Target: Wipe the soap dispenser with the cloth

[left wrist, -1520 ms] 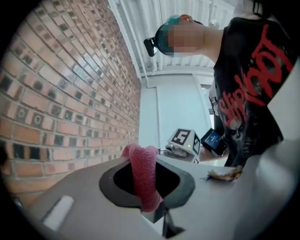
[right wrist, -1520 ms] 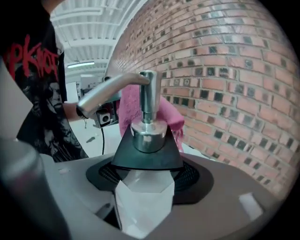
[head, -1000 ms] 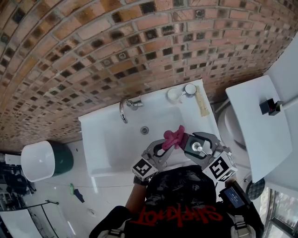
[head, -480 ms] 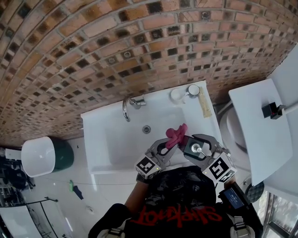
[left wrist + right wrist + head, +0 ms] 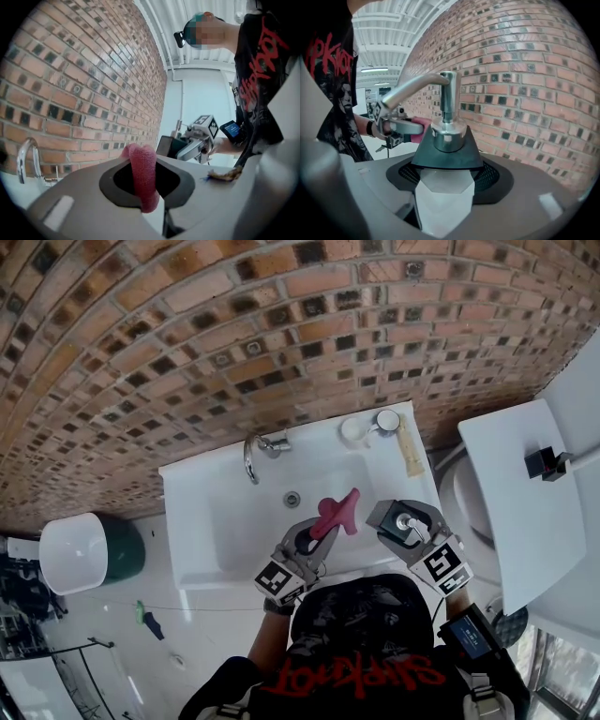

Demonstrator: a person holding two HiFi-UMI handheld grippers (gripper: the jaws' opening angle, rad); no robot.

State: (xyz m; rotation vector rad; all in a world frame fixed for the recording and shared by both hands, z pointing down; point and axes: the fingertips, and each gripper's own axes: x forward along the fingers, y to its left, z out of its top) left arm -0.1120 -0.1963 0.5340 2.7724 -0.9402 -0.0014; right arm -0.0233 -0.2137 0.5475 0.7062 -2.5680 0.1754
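My right gripper (image 5: 403,521) is shut on the soap dispenser (image 5: 406,520), held over the sink's front right corner. In the right gripper view the soap dispenser (image 5: 444,192) has a white faceted body, a dark shoulder and a silver pump (image 5: 448,105), clamped between my jaws. My left gripper (image 5: 317,529) is shut on a pink cloth (image 5: 337,510) that sticks up past its tips. In the left gripper view the cloth (image 5: 143,176) hangs in a fold between the jaws. Cloth and dispenser are apart, with a gap between them.
The white sink (image 5: 225,531) lies below both grippers, with a chrome faucet (image 5: 250,457) at its back. Two round cups (image 5: 352,431) and a pale brush (image 5: 408,452) sit on the back right rim. A toilet (image 5: 467,493) is at right, a bin (image 5: 77,557) at left.
The left gripper has drawn the cloth away to the left, off the dispenser it was touching. The right gripper has shifted slightly with the dispenser still in it.
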